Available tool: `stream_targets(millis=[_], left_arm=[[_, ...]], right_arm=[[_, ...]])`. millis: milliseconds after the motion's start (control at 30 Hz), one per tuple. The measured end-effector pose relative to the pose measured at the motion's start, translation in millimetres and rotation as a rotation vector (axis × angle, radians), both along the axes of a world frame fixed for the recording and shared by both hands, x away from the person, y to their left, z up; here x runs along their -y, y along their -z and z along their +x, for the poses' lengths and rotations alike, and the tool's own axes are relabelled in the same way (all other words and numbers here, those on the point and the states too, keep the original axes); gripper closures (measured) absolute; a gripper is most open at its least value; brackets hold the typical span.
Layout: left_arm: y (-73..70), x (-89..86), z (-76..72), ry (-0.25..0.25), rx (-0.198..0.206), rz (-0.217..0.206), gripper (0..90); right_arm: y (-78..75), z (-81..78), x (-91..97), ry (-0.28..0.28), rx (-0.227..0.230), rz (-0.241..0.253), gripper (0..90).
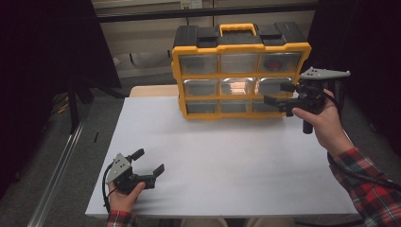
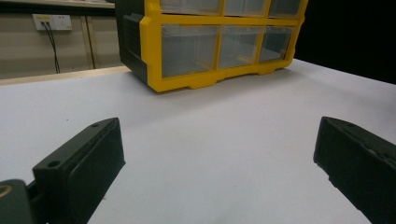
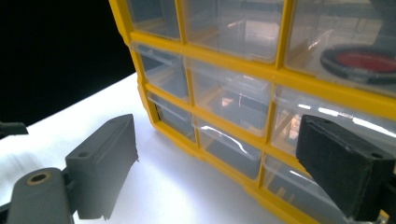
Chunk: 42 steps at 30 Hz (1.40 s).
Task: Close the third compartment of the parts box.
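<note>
At the far side of the white worktop (image 1: 222, 156) I see a yellow organizer cabinet (image 1: 241, 71) with a black top and a yellow carry handle (image 1: 238, 28). It has nine clear plastic drawers in three rows of three. In the top right drawer (image 3: 345, 42) lies a round black thing with a red middle (image 3: 369, 63); I cannot tell what it is. The other drawers look see-through and shiny, with reflections of light.

My right claw (image 1: 279, 94) is held up just in front of the right column of drawers, about at the middle and bottom rows. Its jaws stand wide apart and hold nothing. In the right gripper view the cabinet front is very near; I cannot tell if a jaw touches it.

My left claw (image 1: 150, 163) is low near the near left corner of the worktop, well apart from the cabinet. Its jaws are also spread, with nothing between them.

The worktop surface is smooth, flat and matt. Between the left claw and the cabinet it is bare, so there is free room. Its left edge drops to a grey floor (image 1: 56, 156), and a wall socket (image 2: 52, 21) sits behind.
</note>
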<state>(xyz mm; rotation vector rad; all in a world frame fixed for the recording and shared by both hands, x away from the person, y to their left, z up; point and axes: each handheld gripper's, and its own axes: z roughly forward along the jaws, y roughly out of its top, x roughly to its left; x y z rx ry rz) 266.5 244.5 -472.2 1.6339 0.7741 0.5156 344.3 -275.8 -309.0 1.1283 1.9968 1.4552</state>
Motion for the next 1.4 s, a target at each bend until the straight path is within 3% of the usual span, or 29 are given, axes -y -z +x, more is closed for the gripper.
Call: stream_targets(millis=[400, 500, 733, 767, 1300, 1400], left_arm=[[-0.1, -0.4, -0.1, 0.005, 0.001, 0.011, 1.7], [0.2, 1.1, -0.8, 0.009, -0.006, -0.003, 1.7], [0.0, -0.9, -0.2, 0.007, -0.003, 0.021, 1.7], [0.3, 0.3, -0.2, 0.007, -0.005, 0.008, 1.7], [0.6, 1.8, -0.4, 0.006, -0.002, -0.002, 1.7], [0.4, 0.4, -0.1, 0.01, 0.0, 0.011, 1.7]], right_arm=[[27.1, -16.5, -2.4, -0.018, -0.013, 0.02, 10.4], [33.5, -20.4, -1.8, -0.018, -0.021, 0.031, 10.1], [47.3, -30.8, 0.0, -0.026, -0.026, 0.024, 9.4], [49.8, -32.3, 0.6, -0.027, -0.021, 0.023, 9.4], [91.3, -58.9, 15.4, 0.001, -0.042, 0.06, 8.0], [99.5, -62.8, 15.3, -0.001, -0.045, 0.063, 8.0]])
